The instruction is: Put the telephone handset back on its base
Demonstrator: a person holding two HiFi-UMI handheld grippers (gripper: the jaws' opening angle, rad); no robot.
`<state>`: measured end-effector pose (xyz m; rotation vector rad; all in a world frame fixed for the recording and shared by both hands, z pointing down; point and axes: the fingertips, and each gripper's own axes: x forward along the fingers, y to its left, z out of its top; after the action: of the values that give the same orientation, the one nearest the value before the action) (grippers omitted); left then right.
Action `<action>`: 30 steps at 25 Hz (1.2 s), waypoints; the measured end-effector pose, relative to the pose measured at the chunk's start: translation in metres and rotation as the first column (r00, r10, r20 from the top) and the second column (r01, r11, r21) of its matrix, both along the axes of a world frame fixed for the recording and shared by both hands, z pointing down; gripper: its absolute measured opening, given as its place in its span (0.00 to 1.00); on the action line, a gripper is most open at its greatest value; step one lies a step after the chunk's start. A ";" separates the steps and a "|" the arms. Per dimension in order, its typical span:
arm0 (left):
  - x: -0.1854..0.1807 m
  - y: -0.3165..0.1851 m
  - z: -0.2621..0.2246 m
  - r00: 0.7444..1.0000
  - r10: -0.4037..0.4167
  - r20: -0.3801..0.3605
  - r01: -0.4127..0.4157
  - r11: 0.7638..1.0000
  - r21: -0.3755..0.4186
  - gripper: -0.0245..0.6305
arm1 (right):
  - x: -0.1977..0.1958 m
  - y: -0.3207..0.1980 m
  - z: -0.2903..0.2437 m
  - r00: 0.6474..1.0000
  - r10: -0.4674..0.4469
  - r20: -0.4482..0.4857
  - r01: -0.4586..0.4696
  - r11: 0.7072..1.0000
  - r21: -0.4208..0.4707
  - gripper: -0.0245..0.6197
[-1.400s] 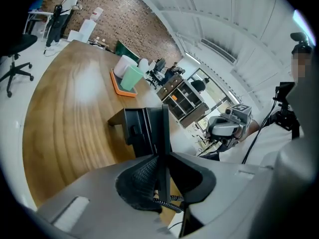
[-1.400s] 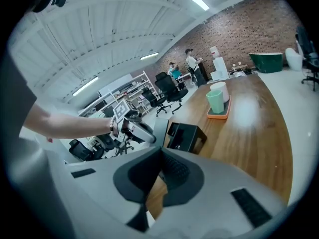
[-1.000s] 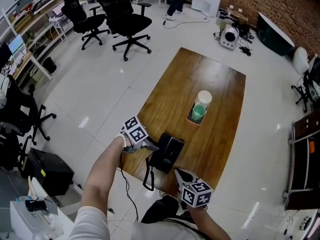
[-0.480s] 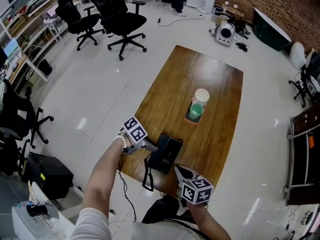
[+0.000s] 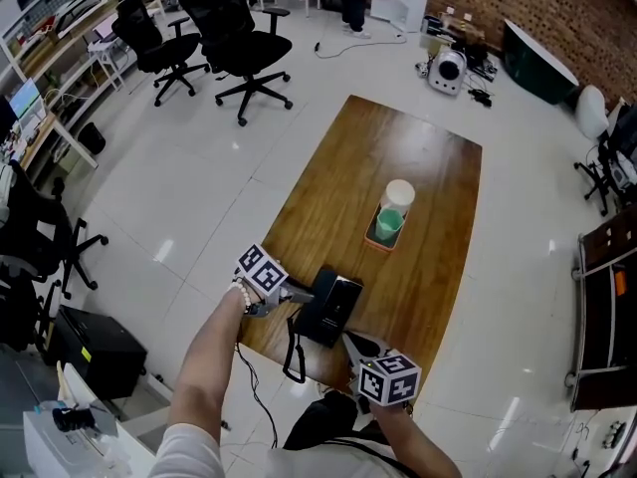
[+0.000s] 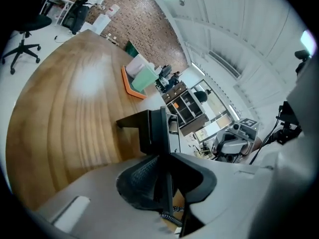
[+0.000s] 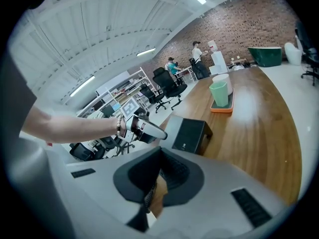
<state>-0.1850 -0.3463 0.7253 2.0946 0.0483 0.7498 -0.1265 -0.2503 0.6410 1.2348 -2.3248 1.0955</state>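
Observation:
The black telephone (image 5: 333, 307) sits near the front edge of the wooden table (image 5: 418, 157); its handset lies along the phone's left side. My left gripper (image 5: 299, 294) reaches in from the left, and its jaws have just been closing, now pinched on the handset's (image 6: 162, 133) thin black edge. In the right gripper view its tip touches the phone's (image 7: 187, 133) grey left side. My right gripper (image 5: 356, 345) hovers at the table edge just in front of the phone, jaws together and nothing held. The coiled cord (image 5: 294, 352) hangs off the table edge.
A green cup (image 5: 389, 225) and a white cup (image 5: 399, 194) stand on an orange tray (image 5: 378, 239) mid-table, beyond the phone. Office chairs (image 5: 239, 43) stand on the floor at the far left. People stand far off in the room.
My left gripper has rolled a little and shifted slightly left and towards me at the phone's side. The right gripper has kept still.

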 end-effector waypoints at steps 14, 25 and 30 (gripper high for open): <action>0.004 0.001 0.002 0.979 0.021 -0.203 -0.061 0.979 -0.193 0.15 | 0.013 0.021 0.015 0.999 0.037 -0.007 -0.037 0.998 -0.041 0.05; -0.008 -0.013 0.021 0.995 -0.015 -0.096 0.011 0.999 -0.045 0.38 | 0.007 0.015 0.022 1.000 0.012 0.014 -0.011 0.998 -0.057 0.05; -0.019 -0.020 -0.011 0.968 -0.207 -0.139 0.220 0.972 0.078 0.39 | 0.011 0.010 0.014 0.999 -0.029 0.021 0.030 0.999 -0.038 0.05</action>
<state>-0.2037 -0.3665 0.7141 2.1924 -0.1422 0.4938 -0.1159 -0.2399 0.6554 1.1772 -2.3186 1.1426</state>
